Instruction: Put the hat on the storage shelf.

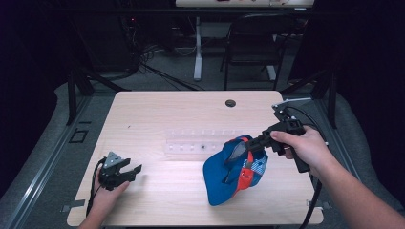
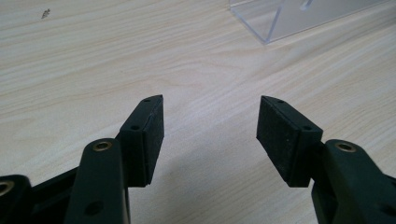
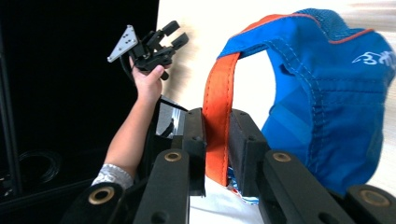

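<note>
- Worktop (image 1: 157, 114) of pale wood carries a blue cap (image 1: 229, 174) at its front right, with a clear plastic strip (image 1: 200, 143) lying flat just behind the cap near the middle.
- Right hand-held gripper (image 1: 249, 145) is clamped on the cap's orange strap (image 3: 217, 126); in the right gripper view the strap runs upright between the two closed jaws, with the blue crown hanging to one side.
- Cap's lower edge rests on the worktop while the gripped part is lifted.
- Left hand-held gripper (image 1: 131, 171) sits at the front left, low over the wood, jaws spread apart with nothing between them.
- Corner of the clear plastic strip (image 2: 280, 18) shows ahead of the left jaws.
</note>
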### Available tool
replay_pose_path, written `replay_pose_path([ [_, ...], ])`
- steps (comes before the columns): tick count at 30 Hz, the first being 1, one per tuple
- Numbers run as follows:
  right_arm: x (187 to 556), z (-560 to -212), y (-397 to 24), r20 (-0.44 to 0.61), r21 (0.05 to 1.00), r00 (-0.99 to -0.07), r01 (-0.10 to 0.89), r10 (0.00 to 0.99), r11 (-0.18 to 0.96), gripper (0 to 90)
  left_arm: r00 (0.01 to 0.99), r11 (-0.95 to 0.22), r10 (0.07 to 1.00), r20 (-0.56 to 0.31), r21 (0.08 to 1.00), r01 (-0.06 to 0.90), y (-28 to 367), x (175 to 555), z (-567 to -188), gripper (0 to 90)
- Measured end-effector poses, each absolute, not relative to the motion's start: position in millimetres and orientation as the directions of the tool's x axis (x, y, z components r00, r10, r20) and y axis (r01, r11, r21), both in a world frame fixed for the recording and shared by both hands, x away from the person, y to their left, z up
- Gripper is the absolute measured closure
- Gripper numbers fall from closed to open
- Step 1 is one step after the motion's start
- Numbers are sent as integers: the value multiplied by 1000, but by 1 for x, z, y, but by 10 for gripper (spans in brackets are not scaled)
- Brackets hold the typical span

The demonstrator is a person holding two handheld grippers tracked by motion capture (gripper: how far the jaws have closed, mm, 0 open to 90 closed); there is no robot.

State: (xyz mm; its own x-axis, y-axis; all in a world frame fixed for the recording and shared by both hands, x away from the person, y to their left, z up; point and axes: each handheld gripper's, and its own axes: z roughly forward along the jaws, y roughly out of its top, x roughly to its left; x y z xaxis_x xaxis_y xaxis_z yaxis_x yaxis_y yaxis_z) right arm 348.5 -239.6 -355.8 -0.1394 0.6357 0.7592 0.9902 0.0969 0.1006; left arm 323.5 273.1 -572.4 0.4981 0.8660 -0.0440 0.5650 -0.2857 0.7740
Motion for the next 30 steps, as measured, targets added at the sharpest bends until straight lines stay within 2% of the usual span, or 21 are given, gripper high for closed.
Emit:
replay_pose_path([
  [8, 351, -347, -236, 804, 112, -131, 991, 580, 68, 778, 497, -283, 866, -46, 775, 565, 273, 323, -572, 418],
  [13, 353, -339, -240, 799, 118, -139, 990, 586, 75, 778, 499, -286, 865, -44, 776, 563, 273, 323, -572, 418],
  [30, 365, -308, -249, 834, 204, -178, 979, 523, 8, 777, 506, -294, 862, -40, 773, 562, 271, 323, -572, 417],
])
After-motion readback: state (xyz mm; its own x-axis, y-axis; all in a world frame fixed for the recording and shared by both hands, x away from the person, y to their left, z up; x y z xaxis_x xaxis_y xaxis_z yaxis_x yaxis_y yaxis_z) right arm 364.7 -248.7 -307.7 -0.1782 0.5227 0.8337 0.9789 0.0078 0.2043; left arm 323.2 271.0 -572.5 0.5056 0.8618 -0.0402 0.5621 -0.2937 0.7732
